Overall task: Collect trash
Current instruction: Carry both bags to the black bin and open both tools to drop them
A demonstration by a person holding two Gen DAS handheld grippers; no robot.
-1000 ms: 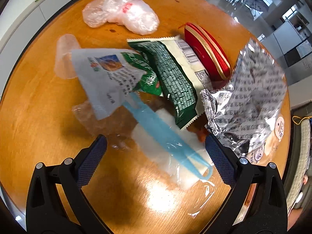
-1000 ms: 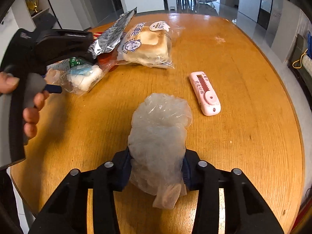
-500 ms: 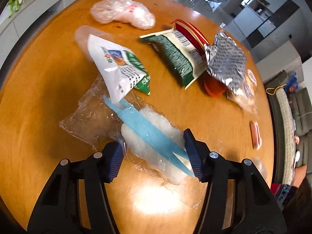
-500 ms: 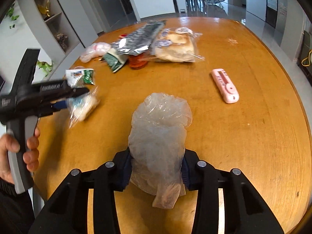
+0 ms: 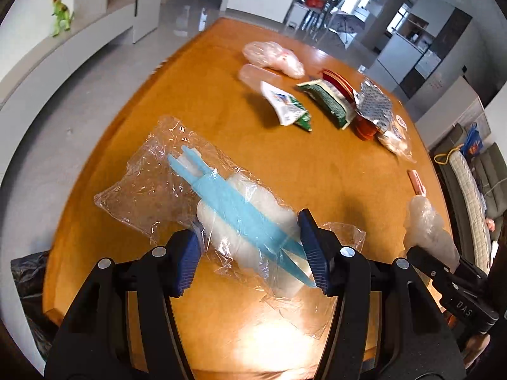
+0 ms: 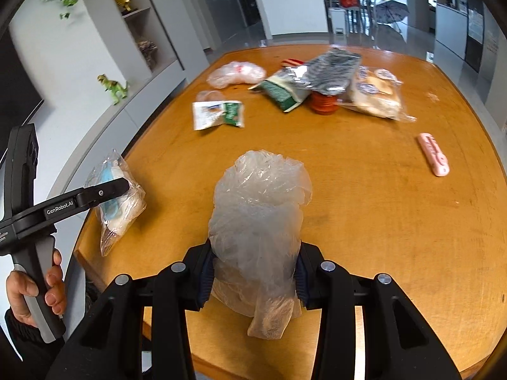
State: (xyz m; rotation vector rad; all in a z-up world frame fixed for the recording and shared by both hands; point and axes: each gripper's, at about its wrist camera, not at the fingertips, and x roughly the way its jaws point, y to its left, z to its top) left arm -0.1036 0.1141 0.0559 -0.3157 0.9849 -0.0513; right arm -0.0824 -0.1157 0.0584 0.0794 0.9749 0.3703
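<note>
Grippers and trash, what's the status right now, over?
Left gripper shut on clear packet with blue piece. Right gripper shut on crumpled plastic bag. More wrappers on round table. Nothing blocking.

An open-plan home: wooden dining table; display shelves; sofa.

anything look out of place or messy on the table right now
Yes: wrappers and a silver foil bag lie strewn at the far side of the table, the foil bag draped over a red lid. A pink remote lies alone.
</note>
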